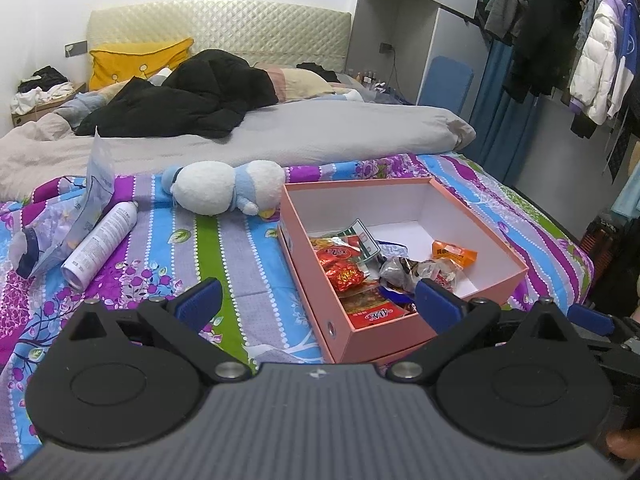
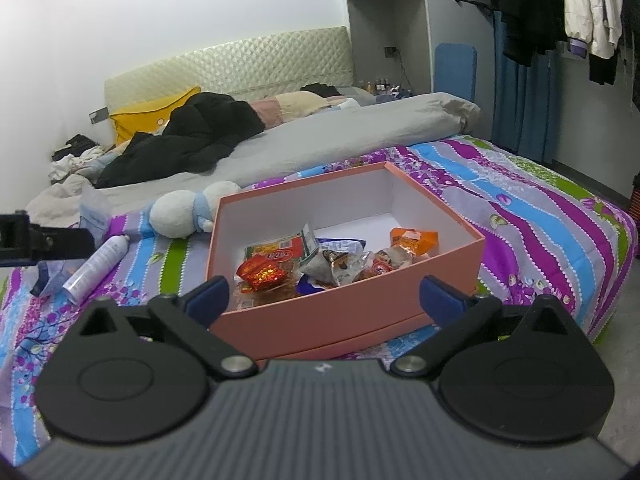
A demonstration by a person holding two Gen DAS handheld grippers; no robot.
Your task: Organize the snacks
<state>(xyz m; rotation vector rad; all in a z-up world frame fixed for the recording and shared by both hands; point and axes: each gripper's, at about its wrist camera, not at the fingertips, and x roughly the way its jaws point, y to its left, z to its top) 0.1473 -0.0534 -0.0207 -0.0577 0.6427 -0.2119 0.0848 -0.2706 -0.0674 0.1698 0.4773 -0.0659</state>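
Right wrist view: right gripper (image 2: 324, 294) spread wide, nothing held. Open pink cardboard box (image 2: 452, 222) of wrapped snacks (image 2: 262, 272) seen at 12 o'clock; left gripper (image 1: 318, 300) likewise agape, empty.

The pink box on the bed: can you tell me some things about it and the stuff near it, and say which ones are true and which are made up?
1. The pink box has snack packets inside. True.
2. The box has its lid on. False: it is open at the top, and its white inside shows.
3. A white plush toy lies on the striped bedspread, left of the box. True.
4. The white spray can stands upright. False: it lies on its side.
5. The right hand-held gripper is holding a snack. False: its fingers are wide apart and hold nothing.
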